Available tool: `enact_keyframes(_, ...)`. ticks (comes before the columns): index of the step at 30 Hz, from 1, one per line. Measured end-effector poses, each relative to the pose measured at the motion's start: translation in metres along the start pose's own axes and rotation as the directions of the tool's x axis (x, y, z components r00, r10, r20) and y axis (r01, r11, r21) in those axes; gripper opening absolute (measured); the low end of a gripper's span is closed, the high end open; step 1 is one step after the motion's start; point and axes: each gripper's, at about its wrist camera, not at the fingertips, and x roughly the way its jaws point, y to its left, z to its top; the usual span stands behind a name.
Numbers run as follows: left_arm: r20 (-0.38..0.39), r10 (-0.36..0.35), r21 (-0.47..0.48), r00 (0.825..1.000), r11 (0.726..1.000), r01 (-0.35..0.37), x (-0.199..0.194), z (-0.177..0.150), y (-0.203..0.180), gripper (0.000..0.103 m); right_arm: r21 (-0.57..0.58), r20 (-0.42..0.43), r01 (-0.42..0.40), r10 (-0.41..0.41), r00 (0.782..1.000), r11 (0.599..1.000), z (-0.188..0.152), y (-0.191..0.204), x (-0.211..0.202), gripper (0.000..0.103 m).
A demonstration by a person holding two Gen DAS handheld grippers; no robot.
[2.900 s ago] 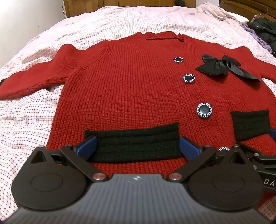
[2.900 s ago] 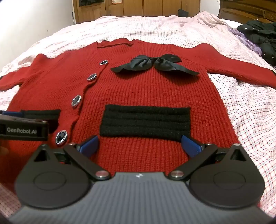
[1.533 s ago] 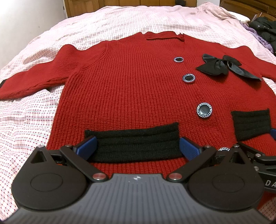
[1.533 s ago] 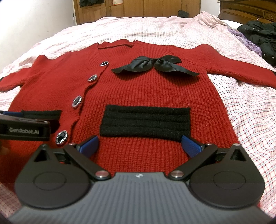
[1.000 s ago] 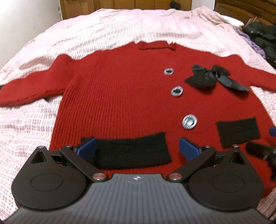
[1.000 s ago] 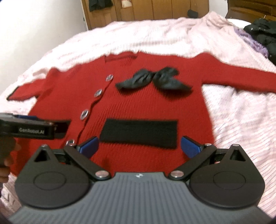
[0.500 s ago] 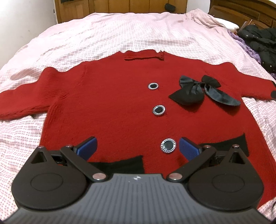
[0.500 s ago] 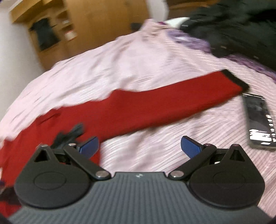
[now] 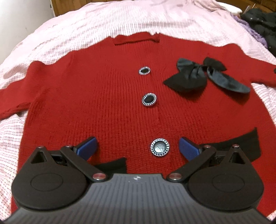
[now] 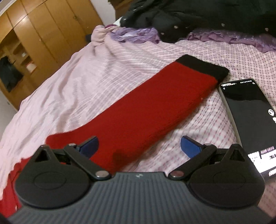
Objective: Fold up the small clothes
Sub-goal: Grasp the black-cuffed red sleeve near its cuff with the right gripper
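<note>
A red knit cardigan (image 9: 107, 96) lies flat, front up, on the bed. It has silver-rimmed buttons (image 9: 149, 99) down the middle, a black bow (image 9: 198, 75) at the right chest and black pocket bands (image 9: 241, 146) near the hem. My left gripper (image 9: 137, 149) is open and empty, over the lower front by the lowest button. In the right wrist view the cardigan's right sleeve (image 10: 146, 110) stretches out to its black cuff (image 10: 203, 67). My right gripper (image 10: 138, 146) is open and empty, just above the sleeve near the shoulder end.
A pink checked bedsheet (image 9: 120, 19) covers the bed. A phone (image 10: 250, 117) with its screen lit lies beside the sleeve cuff. Dark jackets (image 10: 198, 15) and purple cloth (image 10: 138, 32) are piled at the bed's far side. Wooden wardrobes (image 10: 43, 34) stand behind.
My left gripper has moved forward up the cardigan front, past the pocket band. My right gripper has swung right, away from the body, and now faces the right sleeve and phone.
</note>
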Motion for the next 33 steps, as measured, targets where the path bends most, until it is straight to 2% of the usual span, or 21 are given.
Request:
enact_keyframes(8,0.011,0.017,0.007,1.0,1.0,-0.017,0.01,-0.001,-0.006,0.103,0.022,0.086,-0.009,0.007,0.996,1.0,0.014,-0.006,0.025,0.103)
enact_keyframes(9,0.014,0.02,0.013,1.0,1.0,-0.02,0.011,-0.001,-0.007,0.103,0.03,0.1,-0.012,0.008,0.995,0.999,0.015,-0.007,0.027,0.1)
enact_keyframes(10,0.018,0.024,0.018,1.0,1.0,-0.024,0.011,-0.001,-0.008,0.103,0.032,0.112,-0.01,0.006,0.994,0.999,0.017,-0.008,0.028,0.094)
enact_keyframes(12,0.023,0.028,0.02,0.999,0.999,-0.029,0.011,-0.002,-0.009,0.103,0.042,0.115,-0.002,-0.003,0.993,0.999,0.02,-0.011,0.032,0.074)
enact_keyframes(14,0.025,0.025,0.017,0.999,1.0,-0.026,0.012,-0.002,-0.009,0.103,0.065,0.097,0.008,-0.014,0.995,0.998,0.022,-0.017,0.035,0.035)
enact_keyframes(16,0.024,0.021,0.014,0.999,1.0,-0.022,0.013,-0.001,-0.008,0.103,0.105,0.095,-0.021,0.011,0.995,0.994,0.023,-0.025,0.033,0.019)
enact_keyframes(17,0.025,0.022,0.011,0.999,1.0,-0.022,0.013,-0.001,-0.008,0.103,0.121,0.1,-0.04,0.028,0.995,0.992,0.023,-0.028,0.031,0.016)
enact_keyframes(20,0.042,0.031,0.026,0.999,0.999,-0.032,0.013,-0.002,-0.012,0.103,0.129,0.123,-0.076,0.06,0.991,0.989,0.024,-0.026,0.016,0.015)
enact_keyframes(24,0.063,0.023,0.028,0.998,0.999,-0.024,0.01,-0.003,-0.01,0.103,0.124,0.171,-0.165,0.143,0.975,0.978,0.031,-0.013,-0.015,0.015)
enact_keyframes(29,0.071,0.019,0.002,0.997,1.0,-0.019,-0.001,-0.001,-0.004,0.103,0.071,0.218,-0.267,0.246,0.944,0.961,0.04,0.017,-0.058,0.015)
enact_keyframes(33,0.132,0.063,0.033,0.989,0.997,-0.068,-0.019,-0.004,0.002,0.103,-0.009,0.248,-0.32,0.312,0.917,0.947,0.043,0.05,-0.088,0.014)
